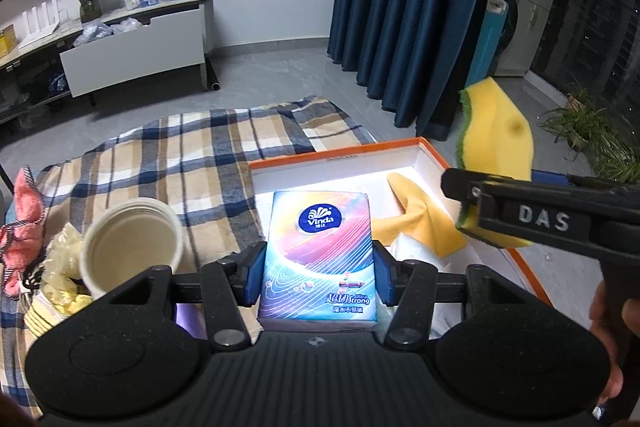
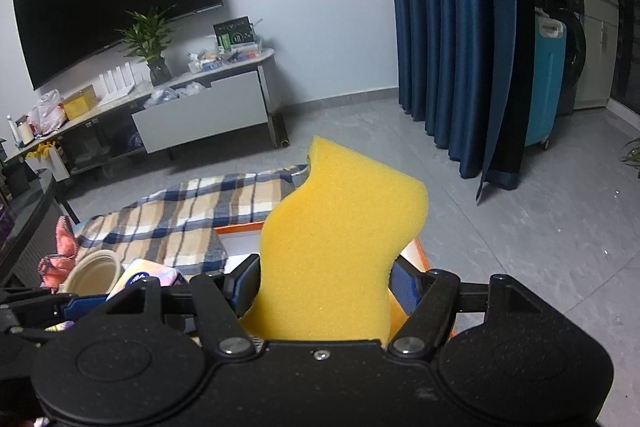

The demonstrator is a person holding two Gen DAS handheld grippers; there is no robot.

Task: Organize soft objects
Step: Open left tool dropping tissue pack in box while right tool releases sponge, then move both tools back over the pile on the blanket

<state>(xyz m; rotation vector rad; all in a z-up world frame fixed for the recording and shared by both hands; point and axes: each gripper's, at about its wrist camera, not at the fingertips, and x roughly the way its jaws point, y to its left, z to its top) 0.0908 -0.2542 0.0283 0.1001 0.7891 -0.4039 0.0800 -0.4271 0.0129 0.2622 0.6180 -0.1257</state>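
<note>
Left wrist: orange-rimmed box (image 1: 434, 153) contains a yellow cloth (image 1: 420, 215); left hand-held gripper (image 1: 316, 277) clamps tissue pack (image 1: 320, 259), right (image 2: 324, 285) grips sponge (image 2: 340, 239).

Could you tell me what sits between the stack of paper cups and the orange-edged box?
The left gripper, shut on the Vinda tissue pack, hangs between the paper cups and the orange-edged box; beneath it lies only plaid blanket, in the left wrist view.

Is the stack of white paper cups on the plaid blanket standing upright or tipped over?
Tipped over: the stack of white paper cups shows its open mouth facing the camera, resting on the plaid blanket.
</note>
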